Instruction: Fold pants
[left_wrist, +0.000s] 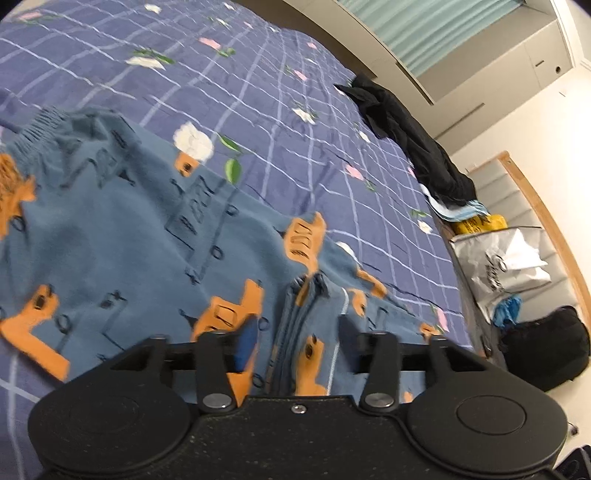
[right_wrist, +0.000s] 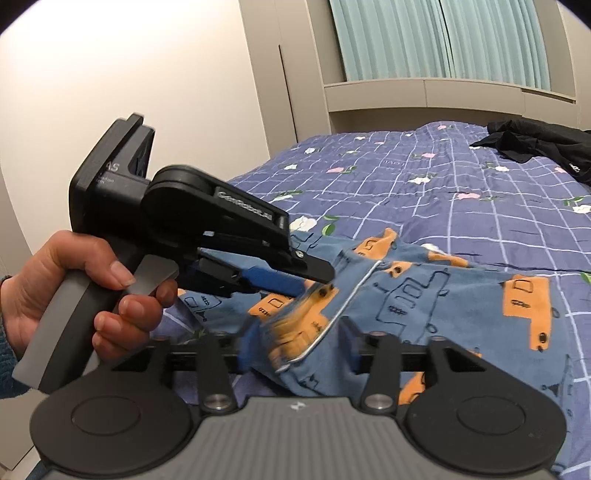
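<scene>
The left gripper (left_wrist: 295, 343) has its jaws spread apart, a bunched fold of the pants (left_wrist: 122, 236) lying loose between the fingers. The right gripper (right_wrist: 295, 350) is likewise unclenched, a lifted, blurred pant edge sitting in its gap; whether either pad touches it cannot be told. The pants spread outward over the checked bedspread (left_wrist: 258, 92). A black garment (right_wrist: 546, 144) lies well apart near the far edge.
</scene>
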